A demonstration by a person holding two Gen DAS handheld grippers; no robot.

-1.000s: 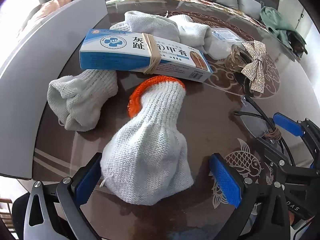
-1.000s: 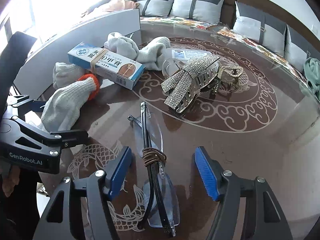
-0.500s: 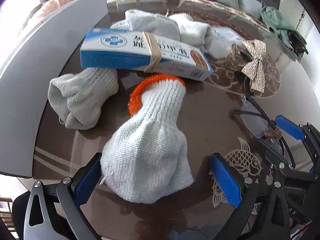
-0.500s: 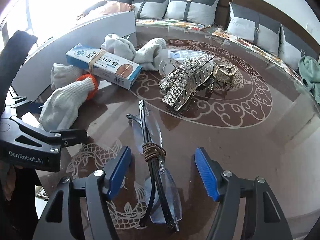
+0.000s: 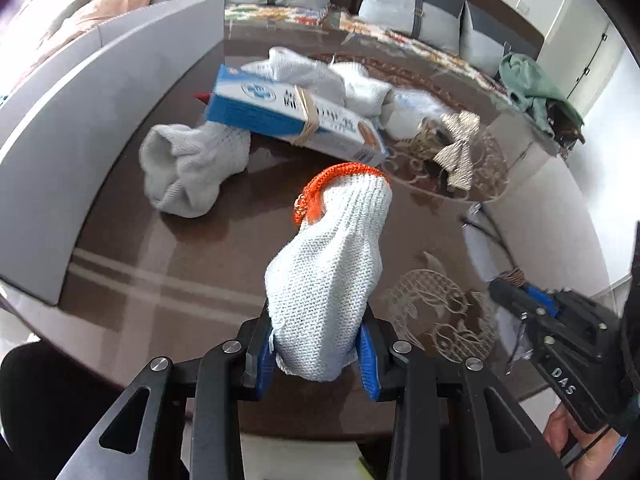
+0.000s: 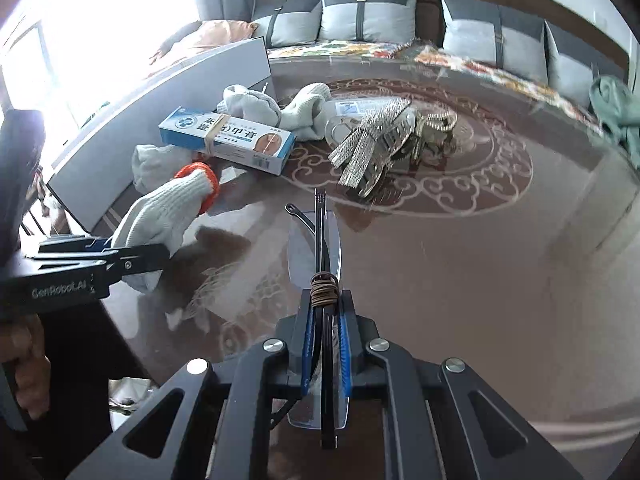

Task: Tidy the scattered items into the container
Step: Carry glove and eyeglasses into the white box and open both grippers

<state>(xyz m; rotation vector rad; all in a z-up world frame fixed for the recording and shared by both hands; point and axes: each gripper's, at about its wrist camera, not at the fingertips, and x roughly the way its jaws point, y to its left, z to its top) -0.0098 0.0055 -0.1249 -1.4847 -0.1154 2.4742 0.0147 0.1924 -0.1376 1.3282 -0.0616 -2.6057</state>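
On a glossy brown table [image 6: 460, 264] patterned with scrollwork and fish, the left gripper [image 5: 318, 354] pinches the finger end of a white knit glove with an orange cuff [image 5: 336, 264], its blue pads pressed into the fabric on both sides and the cuff pointing away toward the middle of the table. The right gripper [image 6: 326, 354] is closed on a pair of folded rimless glasses [image 6: 320, 248], whose dark temples are bound with a brown band just ahead of the fingertips; the lenses stick out beyond the jaws over the tabletop. Farther back lies a blue-and-white ointment box [image 6: 228, 142] wrapped with a rubber band, one end resting across a crumpled grey sock [image 5: 192, 164]. More rolled grey socks [image 6: 276, 108] sit behind the box, touching it. To their right is a cluster of rhinestone hair clips [image 6: 380, 148], with a flat clear packet [image 6: 352, 108] just behind them. A grey, straight-walled container [image 5: 92, 120] stands along the table's left edge, near the lone sock, its inside not visible from either camera. Grey cushions [image 6: 368, 10] line a sofa beyond the table.
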